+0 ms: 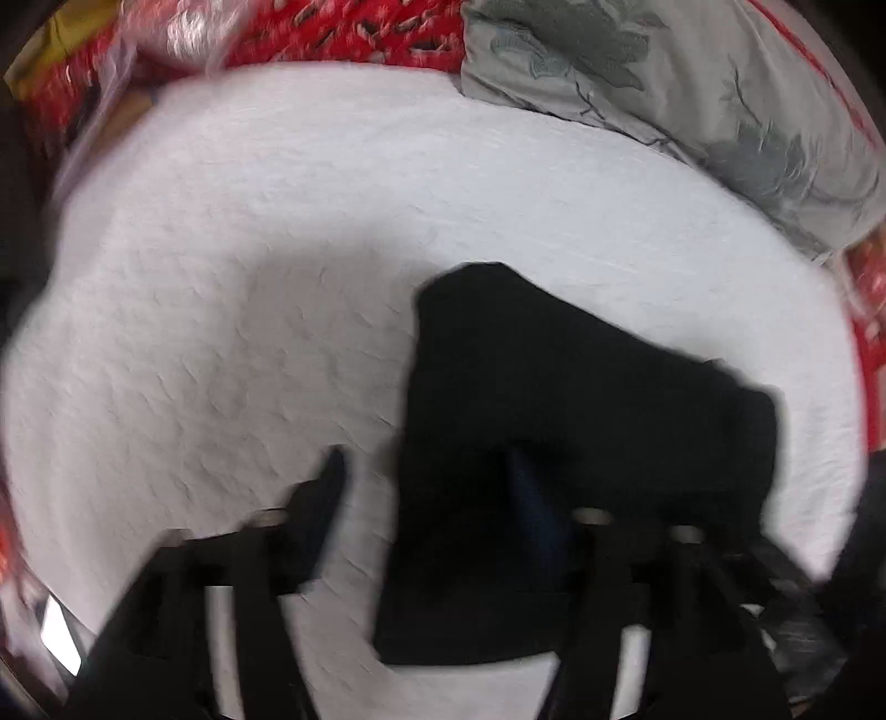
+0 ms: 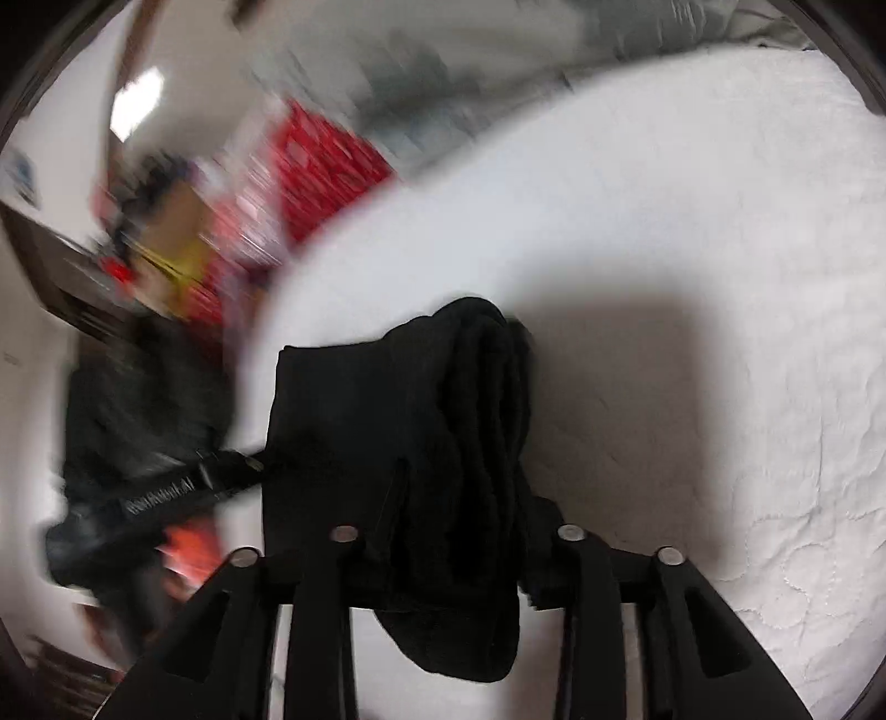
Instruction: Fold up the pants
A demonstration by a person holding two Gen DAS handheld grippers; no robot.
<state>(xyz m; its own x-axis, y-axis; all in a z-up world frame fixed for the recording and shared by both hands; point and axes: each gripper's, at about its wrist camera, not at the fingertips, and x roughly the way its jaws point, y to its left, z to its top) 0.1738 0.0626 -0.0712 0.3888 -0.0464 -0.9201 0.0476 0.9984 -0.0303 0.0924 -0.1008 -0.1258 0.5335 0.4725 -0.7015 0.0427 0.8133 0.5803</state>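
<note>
Seen from the left wrist camera, the black pants (image 1: 554,421) lie as a folded dark bundle on the white quilted bedspread (image 1: 266,288), spreading from the centre of the frame toward four o'clock. The left gripper (image 1: 426,471) rises from six o'clock with its fingers spread wide; the left finger (image 1: 326,487) stands clear over bare bedspread, while the right one is lost against the dark cloth, so whether it touches the pants cannot be told. A grey floral pillow (image 1: 692,94) sits at one o'clock, red patterned fabric (image 1: 343,33) at twelve. From the right wrist camera, the pants (image 2: 421,443) appear as a thick stack of folds in the centre, its edges reaching toward twelve o'clock. The right gripper (image 2: 459,531) enters from six o'clock, fingers set wide on either side of the bundle; a firm grip cannot be made out. The other gripper (image 2: 183,487) reaches in from nine o'clock, its tip at the bundle's edge, blurred.
</note>
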